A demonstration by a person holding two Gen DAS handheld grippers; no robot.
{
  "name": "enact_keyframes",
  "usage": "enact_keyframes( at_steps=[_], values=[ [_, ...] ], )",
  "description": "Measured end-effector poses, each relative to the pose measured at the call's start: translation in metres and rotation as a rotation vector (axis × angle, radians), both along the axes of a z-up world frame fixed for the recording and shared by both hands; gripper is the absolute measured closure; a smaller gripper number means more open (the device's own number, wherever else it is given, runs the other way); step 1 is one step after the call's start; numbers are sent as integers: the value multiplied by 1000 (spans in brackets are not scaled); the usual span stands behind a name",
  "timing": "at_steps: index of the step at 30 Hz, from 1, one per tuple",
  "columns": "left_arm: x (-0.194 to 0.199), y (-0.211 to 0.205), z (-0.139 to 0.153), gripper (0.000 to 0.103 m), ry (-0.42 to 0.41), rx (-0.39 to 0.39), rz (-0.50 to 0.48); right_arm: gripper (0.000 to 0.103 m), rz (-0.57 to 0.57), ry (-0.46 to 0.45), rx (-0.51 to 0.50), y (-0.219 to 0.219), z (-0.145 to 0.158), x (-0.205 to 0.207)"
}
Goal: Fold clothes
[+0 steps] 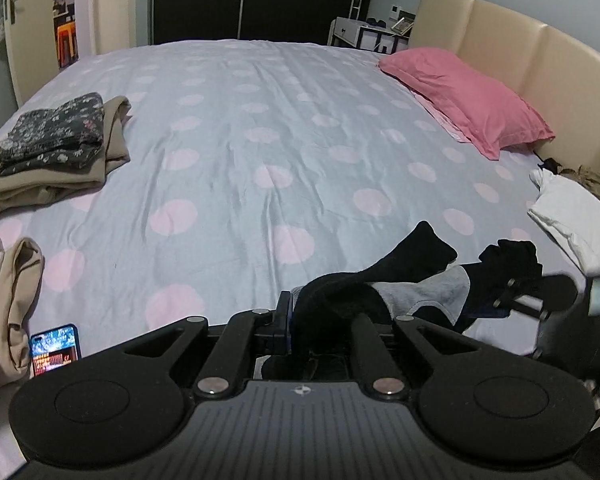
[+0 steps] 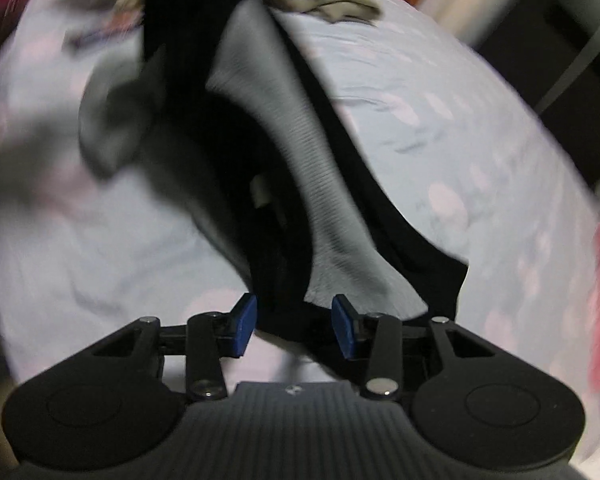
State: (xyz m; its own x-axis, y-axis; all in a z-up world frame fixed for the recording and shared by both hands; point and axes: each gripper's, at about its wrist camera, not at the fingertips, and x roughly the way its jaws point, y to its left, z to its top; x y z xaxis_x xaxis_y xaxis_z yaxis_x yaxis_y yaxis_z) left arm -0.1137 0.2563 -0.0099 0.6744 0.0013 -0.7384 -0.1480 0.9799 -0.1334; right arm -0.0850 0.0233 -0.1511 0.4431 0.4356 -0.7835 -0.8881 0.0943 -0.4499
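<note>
While my left gripper (image 1: 320,320) fingers pinch the black-and-grey garment (image 1: 412,280), it trails right toward my right gripper (image 2: 294,320), fingers spread around its edge.

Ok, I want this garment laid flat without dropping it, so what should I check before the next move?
1. Left hand-held gripper holding the black and grey garment: ok, cloth bunched between its fingers.
2. Right hand-held gripper closed on the garment: not ok, its blue pads stand apart, cloth only between them.
3. Space on the polka-dot bedsheet ahead: ok.
4. Folded stack of floral and tan clothes out of the way: ok, at the far left.
5. Phone with lit screen clear of the garment: ok.
6. Garment untwisted: cannot tell, right view is blurred.
</note>
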Motion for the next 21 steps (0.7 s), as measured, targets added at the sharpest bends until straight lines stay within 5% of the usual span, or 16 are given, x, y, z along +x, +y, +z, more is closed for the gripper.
enact_keyframes(
  at_steps=[3, 12, 13, 14, 21],
  values=[
    [-1, 2, -1, 98, 1, -13, 2, 54, 130, -162, -90, 0, -25, -18],
    [-5, 7, -2, 97, 1, -46, 5, 58, 225, -364, -160, -1, -52, -23],
    [-5, 7, -2, 97, 0, -46, 7, 64, 227, -353, -169, -1, -52, -22],
    [-6, 7, -2, 97, 0, -46, 10, 91, 238, -308, -177, -1, -50, -19],
    [-9, 9, 11, 97, -27, -35, 33, 94, 96, -191, -17, -11, 14, 1]
  ],
)
